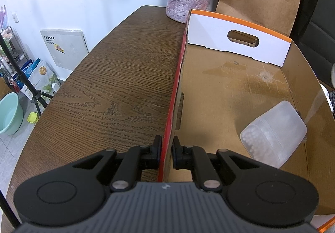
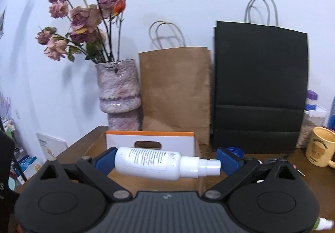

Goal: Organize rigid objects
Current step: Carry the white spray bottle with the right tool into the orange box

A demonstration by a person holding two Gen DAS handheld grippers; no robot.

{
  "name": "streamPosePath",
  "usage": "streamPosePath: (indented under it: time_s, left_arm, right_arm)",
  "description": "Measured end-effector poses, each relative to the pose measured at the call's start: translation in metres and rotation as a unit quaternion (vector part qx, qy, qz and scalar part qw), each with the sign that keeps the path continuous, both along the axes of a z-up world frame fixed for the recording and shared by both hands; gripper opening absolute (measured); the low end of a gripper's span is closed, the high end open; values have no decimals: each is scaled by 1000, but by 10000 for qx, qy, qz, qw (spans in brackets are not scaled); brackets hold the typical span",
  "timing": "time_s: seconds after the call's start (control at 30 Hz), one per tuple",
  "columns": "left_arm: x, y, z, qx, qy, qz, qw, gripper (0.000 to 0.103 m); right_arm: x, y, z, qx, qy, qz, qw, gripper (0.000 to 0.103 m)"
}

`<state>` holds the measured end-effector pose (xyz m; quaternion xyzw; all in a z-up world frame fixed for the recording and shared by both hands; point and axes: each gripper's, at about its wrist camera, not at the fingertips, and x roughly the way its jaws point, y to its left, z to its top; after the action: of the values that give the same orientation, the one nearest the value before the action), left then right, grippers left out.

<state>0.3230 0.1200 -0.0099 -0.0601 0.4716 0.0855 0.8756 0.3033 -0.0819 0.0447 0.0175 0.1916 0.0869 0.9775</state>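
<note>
In the left wrist view my left gripper (image 1: 166, 145) is shut on the red left wall (image 1: 174, 94) of an open cardboard box (image 1: 230, 90) on the brown table. A frosted plastic container (image 1: 272, 134) lies inside the box at the right. In the right wrist view my right gripper (image 2: 166, 159) is opened wide, and a white spray bottle (image 2: 155, 162) lies sideways between its blue pads (image 2: 228, 159), its base against the left pad. A narrow gap shows at the nozzle end. The bottle hangs above the box (image 2: 150, 143).
A pink mottled vase (image 2: 119, 94) with dried roses, a brown paper bag (image 2: 175, 90) and a black paper bag (image 2: 259, 94) stand behind the box. A yellow mug (image 2: 320, 149) sits at the right. Another small spray bottle (image 2: 323, 223) lies at the lower right. Floor clutter lies left of the table (image 1: 104, 86).
</note>
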Motion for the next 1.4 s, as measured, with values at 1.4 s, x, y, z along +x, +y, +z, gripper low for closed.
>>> streamPosePath:
  time_s: [1.4]
  left_arm:
    - [-1, 0, 0, 25, -11, 11, 10000, 11]
  right_arm:
    - [53, 22, -15, -275, 1044, 620, 9922, 103]
